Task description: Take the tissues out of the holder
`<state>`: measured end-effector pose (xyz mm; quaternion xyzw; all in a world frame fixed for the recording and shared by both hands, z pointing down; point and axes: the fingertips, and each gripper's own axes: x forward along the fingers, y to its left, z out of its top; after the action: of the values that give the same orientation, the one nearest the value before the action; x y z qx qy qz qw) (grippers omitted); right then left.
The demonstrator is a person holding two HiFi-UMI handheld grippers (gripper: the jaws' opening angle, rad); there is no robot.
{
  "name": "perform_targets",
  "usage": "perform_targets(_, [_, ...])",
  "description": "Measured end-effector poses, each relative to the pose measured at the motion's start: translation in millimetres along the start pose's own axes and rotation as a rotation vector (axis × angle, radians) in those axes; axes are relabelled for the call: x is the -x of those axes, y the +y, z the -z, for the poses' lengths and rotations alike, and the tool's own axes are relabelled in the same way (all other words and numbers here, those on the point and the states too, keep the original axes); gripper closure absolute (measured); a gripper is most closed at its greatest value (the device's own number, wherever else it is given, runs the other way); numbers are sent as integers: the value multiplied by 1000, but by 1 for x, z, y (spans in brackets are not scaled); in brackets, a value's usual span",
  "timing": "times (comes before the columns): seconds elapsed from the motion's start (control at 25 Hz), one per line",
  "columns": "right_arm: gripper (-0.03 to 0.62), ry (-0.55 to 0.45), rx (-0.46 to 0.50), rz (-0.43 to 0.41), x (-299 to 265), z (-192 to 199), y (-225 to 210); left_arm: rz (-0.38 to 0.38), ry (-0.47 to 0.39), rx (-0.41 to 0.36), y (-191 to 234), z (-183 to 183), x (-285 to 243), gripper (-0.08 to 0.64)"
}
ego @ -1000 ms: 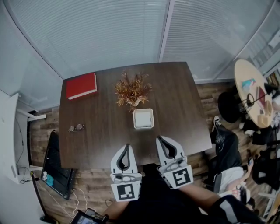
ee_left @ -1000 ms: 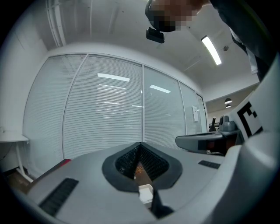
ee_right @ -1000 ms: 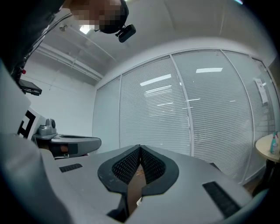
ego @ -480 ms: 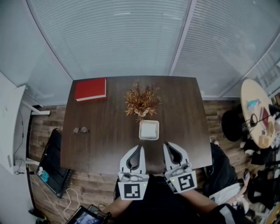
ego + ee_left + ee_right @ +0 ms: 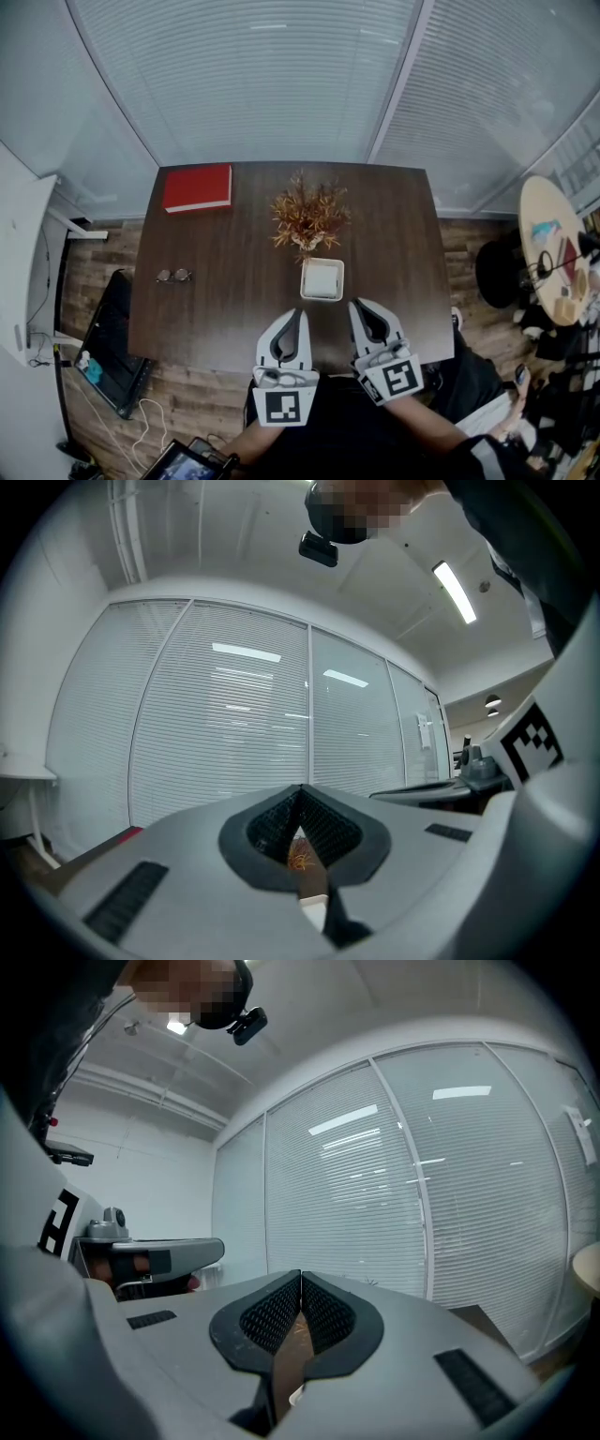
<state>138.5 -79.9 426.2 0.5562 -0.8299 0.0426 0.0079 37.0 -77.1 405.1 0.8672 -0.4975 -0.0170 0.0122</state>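
Both claws have crept forward over the near edge of the surface (image 5: pixel 225 300) since a second ago, and they now sit closer to the holder (image 5: pixel 304 279) than they did.

The left claw (image 5: pixel 298 312) is closed, its tips meeting with nothing between them. It points toward twelve o'clock, and its tip lies at about seven o'clock from the holder, near it but apart. The right claw (image 5: pixel 356 302) is closed and empty too, its tip just beside the holder's near right corner, at about five o'clock.

The holder is a square white tray on the dark wood, a little toward six o'clock from the middle of the surface. The tissues (image 5: pixel 322 279) lie inside it as a flat white stack. At the holder's twelve o'clock stands a dried plant (image 5: pixel 309 214) with rusty orange sprigs, very close to the far rim.

A red book (image 5: pixel 197 188) lies flat in the eleven o'clock corner of the surface. A pair of glasses (image 5: pixel 174 276) rests near the nine o'clock edge, well apart from everything else.

From the left claw's (image 5: pixel 302 787) own view, the orange sprigs and a strip of the white tray show through the slit under the shut tips. The right claw's (image 5: pixel 300 1274) view shows its ribbed pads pressed together, with brown wood below.

White blinds (image 5: pixel 253 75) cover the glass wall beyond twelve o'clock, and a round table (image 5: pixel 558 248) stands off at three o'clock.
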Motion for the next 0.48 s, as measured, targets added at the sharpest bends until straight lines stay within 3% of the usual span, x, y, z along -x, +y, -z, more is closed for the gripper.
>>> perform_targets(0.48, [583,164,19,-44,-37,47,-1,-11,-2,20,25,-9,-4,561])
